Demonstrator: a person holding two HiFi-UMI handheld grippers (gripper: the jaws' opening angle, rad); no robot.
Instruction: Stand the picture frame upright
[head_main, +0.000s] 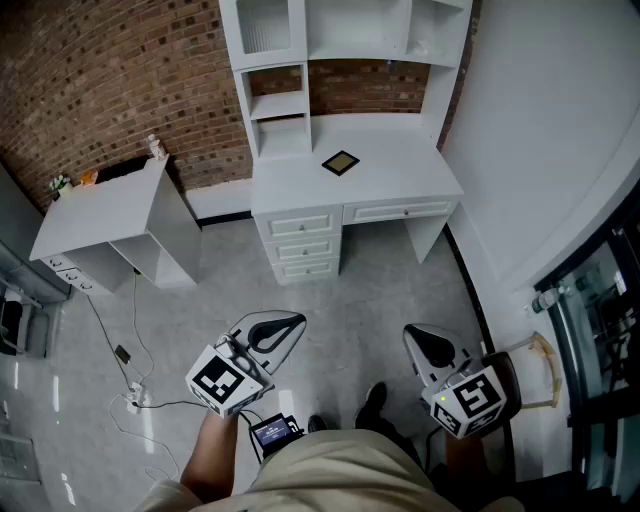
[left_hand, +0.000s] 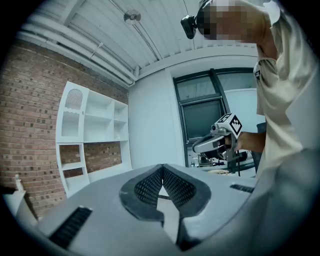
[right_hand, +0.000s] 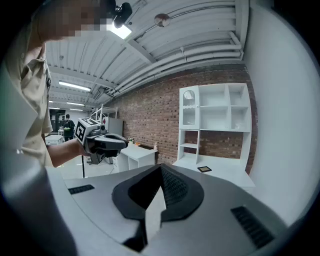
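Picture frame lies flat on the white desk surface, well apart from me. My left gripper and right gripper are both clenched on nothing, held above the floor.

Picture frame flat on desk; shelves behind; cabinet left of desk.

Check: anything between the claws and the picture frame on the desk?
Nothing visible. The picture frame lies flat, alone on the top of the white desk. Only open floor separates it from the left claw and right claw, both shut and empty.
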